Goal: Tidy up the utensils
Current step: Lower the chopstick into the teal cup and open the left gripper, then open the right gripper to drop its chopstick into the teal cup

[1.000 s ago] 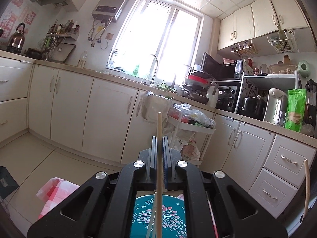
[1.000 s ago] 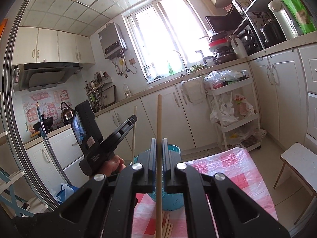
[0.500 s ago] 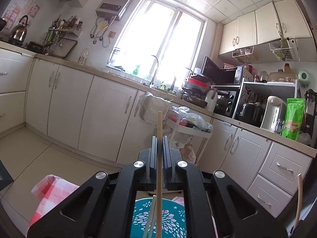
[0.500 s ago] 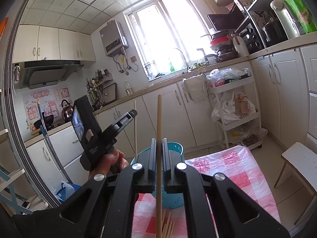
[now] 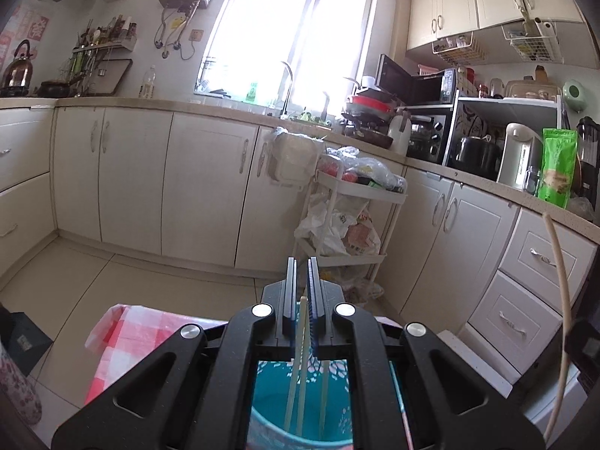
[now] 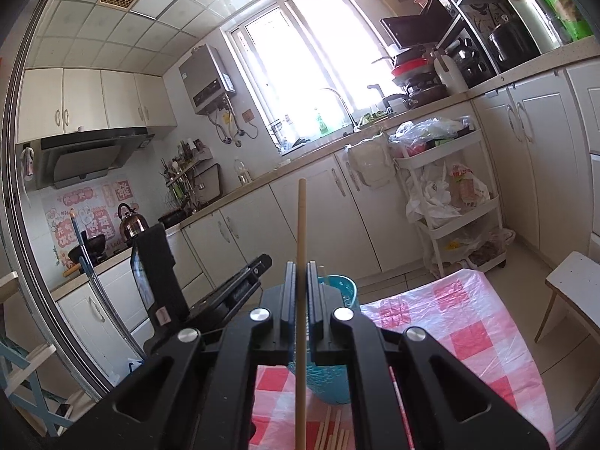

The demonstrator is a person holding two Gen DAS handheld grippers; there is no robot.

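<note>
My left gripper [image 5: 302,266] hovers right above a teal patterned cup [image 5: 270,408]. Its jaws stand slightly apart, and a pale chopstick [image 5: 298,352] has slipped down between them into the cup beside other chopsticks. My right gripper [image 6: 301,270] is shut on a wooden chopstick [image 6: 301,225] held upright, just right of the left gripper's body [image 6: 225,292] and in front of the teal cup [image 6: 339,288]. Several loose chopsticks [image 6: 333,431] lie on the red-checked tablecloth [image 6: 461,322]. The right gripper's chopstick shows at the right edge of the left wrist view [image 5: 560,292].
Kitchen cabinets [image 5: 202,187] and a counter run behind the table. A white trolley with bags [image 5: 348,221] stands by the cabinets. A white stool [image 6: 573,285] stands to the right of the table. A floral bottle [image 5: 17,390] stands at the left edge.
The left gripper's jaws have parted a little and its chopstick has dropped from upright above the fingers down into the teal cup. The right gripper still holds its chopstick upright.
</note>
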